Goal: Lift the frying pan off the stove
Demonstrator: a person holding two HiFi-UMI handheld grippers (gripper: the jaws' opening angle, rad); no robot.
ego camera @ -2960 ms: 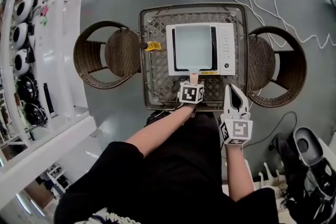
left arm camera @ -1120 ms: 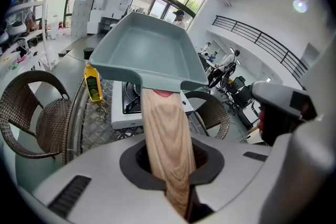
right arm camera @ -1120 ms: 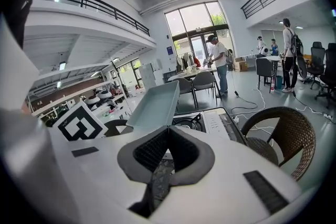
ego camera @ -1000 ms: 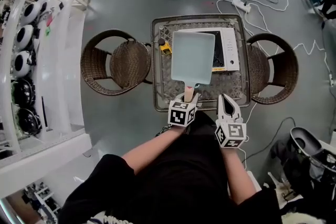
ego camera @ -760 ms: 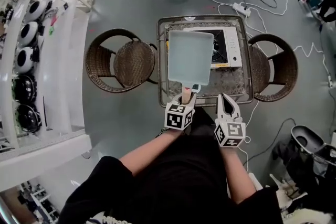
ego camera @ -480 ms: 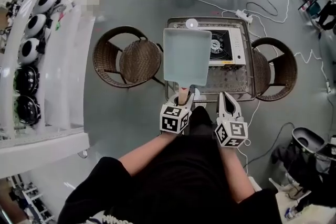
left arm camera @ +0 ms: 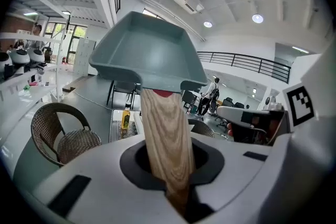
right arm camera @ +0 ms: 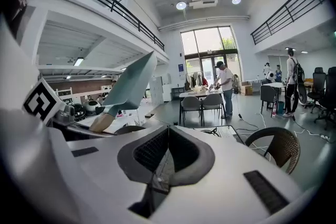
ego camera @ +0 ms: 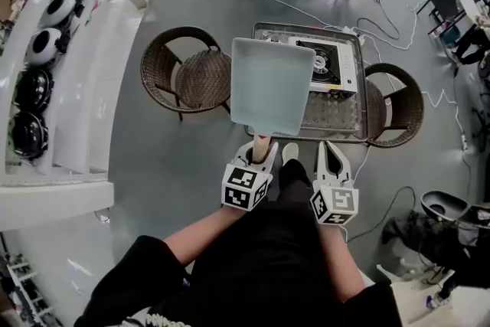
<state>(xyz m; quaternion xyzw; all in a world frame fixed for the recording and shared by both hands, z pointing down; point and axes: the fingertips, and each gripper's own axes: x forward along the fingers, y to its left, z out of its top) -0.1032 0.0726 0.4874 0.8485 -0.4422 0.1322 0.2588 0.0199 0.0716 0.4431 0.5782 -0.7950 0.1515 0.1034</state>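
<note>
Grey concrete floor (ego camera: 207, 4) spread under a square wicker-framed, glass-topped surface (ego camera: 329, 119), which had a round brown wicker chair (ego camera: 191, 76) at its left side and another (ego camera: 398, 107) at its right. A white single-burner portable stove (ego camera: 335, 61) sat on the far right part of the surface, its black burner bare.

The pale blue-green square frying pan (ego camera: 269, 84) was off the stove and up in the air. From the head view it hung over the surface's left half, and its right edge overlapped the stove's left end. The left gripper view showed the pan (left arm camera: 147, 55) raised against the ceiling, its underside in sight.

The left gripper (ego camera: 260, 153) was clamped on the pan's light wooden handle (left arm camera: 165, 139), which ran straight back between its jaws. The right gripper (ego camera: 331, 153) hung just beside the left one, near the surface's front edge. Its jaws were closed together with nothing between them.

A small yellow bottle (left arm camera: 125, 119) stood on the surface below the pan.
</note>
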